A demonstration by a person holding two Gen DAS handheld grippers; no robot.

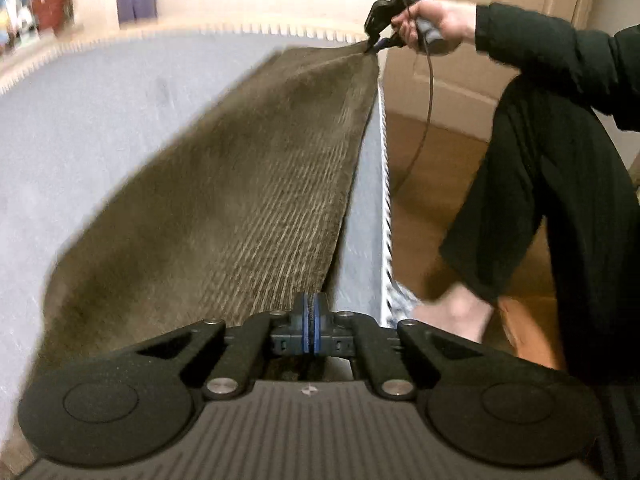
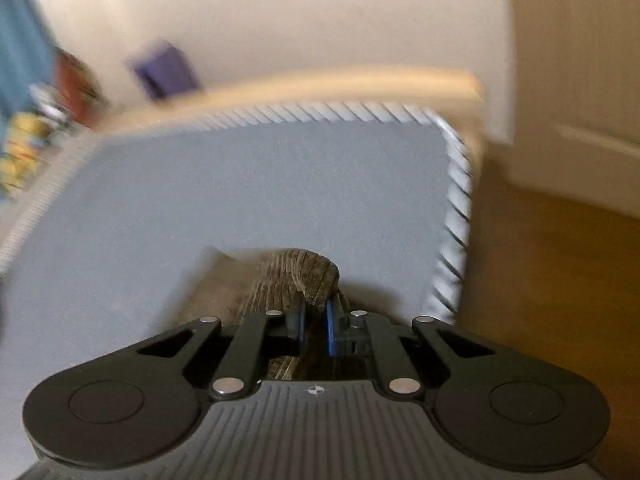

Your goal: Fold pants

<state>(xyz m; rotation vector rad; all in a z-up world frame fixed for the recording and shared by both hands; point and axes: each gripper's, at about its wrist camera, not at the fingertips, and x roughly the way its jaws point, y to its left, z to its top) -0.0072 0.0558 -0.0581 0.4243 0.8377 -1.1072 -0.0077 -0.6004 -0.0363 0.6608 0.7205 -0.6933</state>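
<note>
Left gripper (image 1: 311, 312): jaws pressed together at the near edge of the brown corduroy pants (image 1: 240, 184), which lie along the right side of the grey mat (image 1: 80, 140). Right gripper (image 2: 315, 320): narrow gap, pinching a bunched fold of pants at the far end.

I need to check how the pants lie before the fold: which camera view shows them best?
The left wrist view: the brown pants stretch along the grey mat, from the left gripper to the right gripper. The right wrist view shows only a bunched corner.
</note>
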